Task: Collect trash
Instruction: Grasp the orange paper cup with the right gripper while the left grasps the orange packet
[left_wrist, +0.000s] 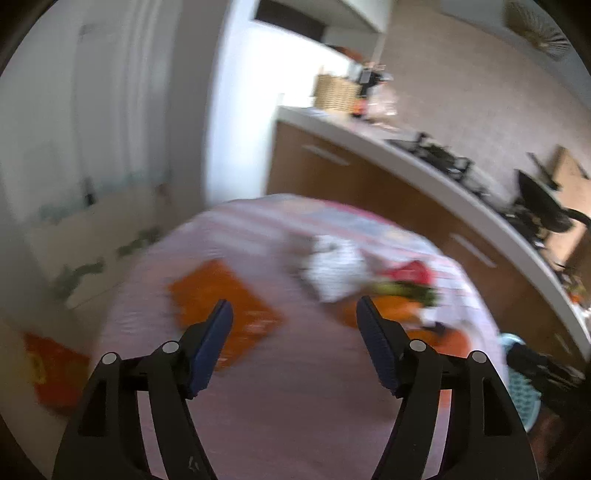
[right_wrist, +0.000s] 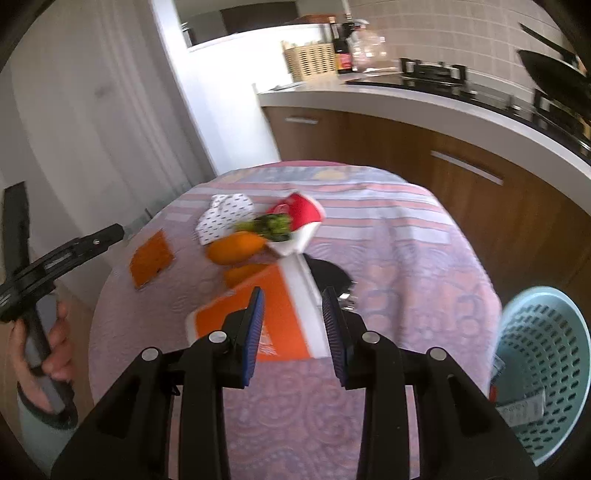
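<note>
Trash, an orange-and-white flat carton (right_wrist: 273, 325), lies half-hidden behind my spread, empty right tool (right_wrist: 291, 295); left tool (left_wrist: 293, 308) spread too, its view blurred.

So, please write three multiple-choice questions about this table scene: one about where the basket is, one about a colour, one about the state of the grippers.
1. Where is the light blue basket?
A. In the middle of the table
B. Beside the table's right edge, lower than its top
C. On the kitchen counter

2. What colour is the flat packet lying alone on the left part of the table?
A. Orange
B. Green
C. Black

3. In what state are the left gripper and the right gripper?
A. Both shut on trash
B. Only the left holds something
C. Both open and holding nothing

Answers: 1 B, the right wrist view shows it off the cloth at the right; 2 A, both views show it orange; 3 C, each view shows a clear gap between the fingers.
</note>
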